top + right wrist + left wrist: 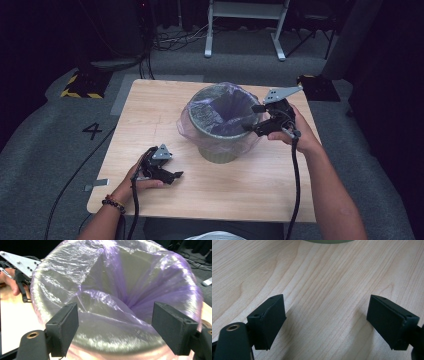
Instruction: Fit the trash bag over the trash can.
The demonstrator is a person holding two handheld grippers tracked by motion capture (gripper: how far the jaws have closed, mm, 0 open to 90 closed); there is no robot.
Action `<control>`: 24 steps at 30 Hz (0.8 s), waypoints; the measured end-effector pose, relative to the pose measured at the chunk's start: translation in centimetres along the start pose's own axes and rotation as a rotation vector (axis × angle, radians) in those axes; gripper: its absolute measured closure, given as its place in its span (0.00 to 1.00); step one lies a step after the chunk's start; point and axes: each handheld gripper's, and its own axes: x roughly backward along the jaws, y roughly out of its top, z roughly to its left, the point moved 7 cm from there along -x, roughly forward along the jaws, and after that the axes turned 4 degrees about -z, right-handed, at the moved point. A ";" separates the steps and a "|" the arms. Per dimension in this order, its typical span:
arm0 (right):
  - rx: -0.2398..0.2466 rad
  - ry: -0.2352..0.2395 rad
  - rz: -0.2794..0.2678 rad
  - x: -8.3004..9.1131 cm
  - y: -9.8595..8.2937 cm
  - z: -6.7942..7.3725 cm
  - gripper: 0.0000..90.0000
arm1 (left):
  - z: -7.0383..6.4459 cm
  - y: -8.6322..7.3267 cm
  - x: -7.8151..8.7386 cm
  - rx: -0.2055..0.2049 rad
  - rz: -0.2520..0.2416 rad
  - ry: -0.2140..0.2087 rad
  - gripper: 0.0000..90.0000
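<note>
I'm fitting the purple liner [227,107] into the bin [220,150], which stands just past the middle of the counter [150,100]. The bag already drapes over the rim, so I judge this to be the tidying step: seating the film evenly around the edge.

My right tool [256,119] sits at the bin's 3 o'clock rim, jaws spread wide with nothing between them; through its own camera [113,327] the rim and the slack plastic lie right ahead. My left tool [176,175] rests on the counter at the bin's 8 o'clock, apart from it, jaws also wide and empty [325,322].

Next I'd need to close the right jaws on a fold of film at the rim and draw it outward and down, perhaps with the left steadying the bin.

The liner is thin, glossy, crinkled and translucent. The bin is round, olive, slightly tapered. The counter is pale wood grain, smooth.
</note>
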 end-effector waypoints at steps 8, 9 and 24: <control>0.015 -0.005 -0.007 1.1 -0.3 0.1 0.26 | 0.0 0.0 0.0 0.000 0.000 0.000 0.17; 0.020 -0.005 -0.008 1.2 -0.4 0.2 0.26 | 0.0 0.0 0.0 0.000 0.000 0.000 0.17; 0.079 -0.029 0.009 2.2 -1.4 1.2 0.26 | 0.0 0.0 0.0 -0.001 0.000 0.001 0.17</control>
